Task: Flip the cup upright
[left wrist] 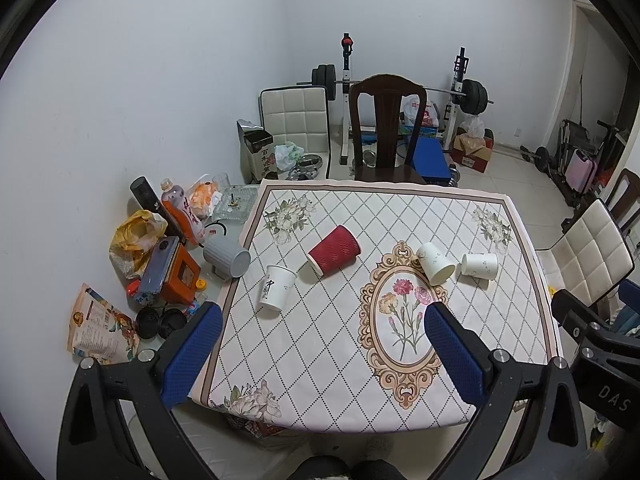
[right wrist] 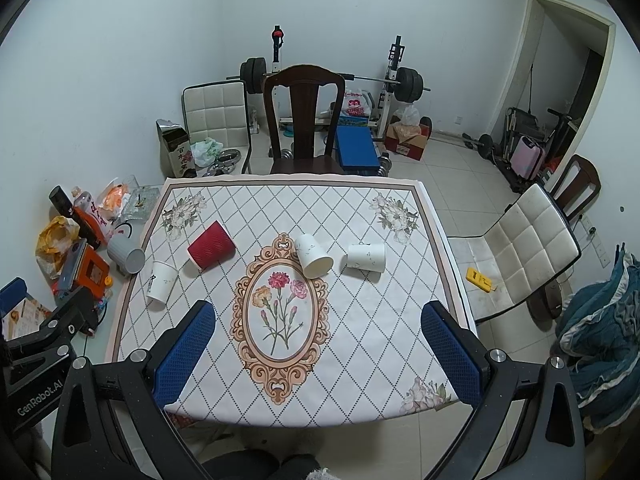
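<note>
Counter (right wrist: 360, 360) under diamond-print cloth carries four toppled cups, red ribbed cup (left wrist: 334, 251) left of centre; left gripper (left wrist: 320, 348) and right gripper (right wrist: 318, 346) hover near edge, jaws wide, empty; paper—light, crushable, grip mid-wall gently.

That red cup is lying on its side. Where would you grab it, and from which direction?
Probably across the ribbed wall of the red cup, near the middle, coming down from above. It lies tipped over with its open mouth towards the camera, so the round sides are free. The left gripper is open and closest.
</note>
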Demonstrator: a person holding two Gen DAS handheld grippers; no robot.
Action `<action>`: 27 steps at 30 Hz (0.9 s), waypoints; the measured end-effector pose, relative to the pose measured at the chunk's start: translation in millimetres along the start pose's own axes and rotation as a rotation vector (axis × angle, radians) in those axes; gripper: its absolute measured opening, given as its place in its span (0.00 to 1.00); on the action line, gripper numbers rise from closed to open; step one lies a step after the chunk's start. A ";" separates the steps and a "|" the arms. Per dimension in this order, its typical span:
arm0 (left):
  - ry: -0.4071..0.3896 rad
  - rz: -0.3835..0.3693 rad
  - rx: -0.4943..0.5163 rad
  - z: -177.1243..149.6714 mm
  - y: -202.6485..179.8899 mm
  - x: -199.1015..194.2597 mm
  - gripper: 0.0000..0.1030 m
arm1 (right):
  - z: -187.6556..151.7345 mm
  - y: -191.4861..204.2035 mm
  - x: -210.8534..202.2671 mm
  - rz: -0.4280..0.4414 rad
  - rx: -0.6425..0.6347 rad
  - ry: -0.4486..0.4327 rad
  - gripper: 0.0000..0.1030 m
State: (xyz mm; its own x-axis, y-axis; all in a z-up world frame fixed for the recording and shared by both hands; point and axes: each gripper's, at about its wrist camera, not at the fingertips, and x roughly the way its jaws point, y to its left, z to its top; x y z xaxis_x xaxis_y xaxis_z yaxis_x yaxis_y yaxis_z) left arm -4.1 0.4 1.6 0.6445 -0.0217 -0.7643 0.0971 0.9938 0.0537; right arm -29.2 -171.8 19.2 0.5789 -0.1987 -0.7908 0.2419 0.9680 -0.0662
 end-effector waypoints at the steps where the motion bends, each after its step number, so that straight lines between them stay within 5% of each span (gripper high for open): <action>1: 0.000 -0.001 -0.001 0.1 0.1 0.7 1.00 | 0.0 -0.5 0.0 0.002 0.000 0.001 1.00; 18: 0.034 -0.030 0.013 -5.8 8.4 18.7 1.00 | -10.2 19.7 8.9 -0.007 0.011 0.019 1.00; 27: 0.152 -0.073 0.061 -24.5 6.9 96.5 1.00 | -32.3 7.0 69.8 -0.076 0.114 0.156 1.00</action>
State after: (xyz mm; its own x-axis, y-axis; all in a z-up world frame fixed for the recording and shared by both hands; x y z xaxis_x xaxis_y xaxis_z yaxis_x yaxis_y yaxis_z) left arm 40.2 7.8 -87.5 0.5127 -0.0719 -0.8555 0.1884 0.9816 0.0305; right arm -12.3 -174.0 -56.1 0.4302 -0.2357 -0.8714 0.3719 0.9259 -0.0669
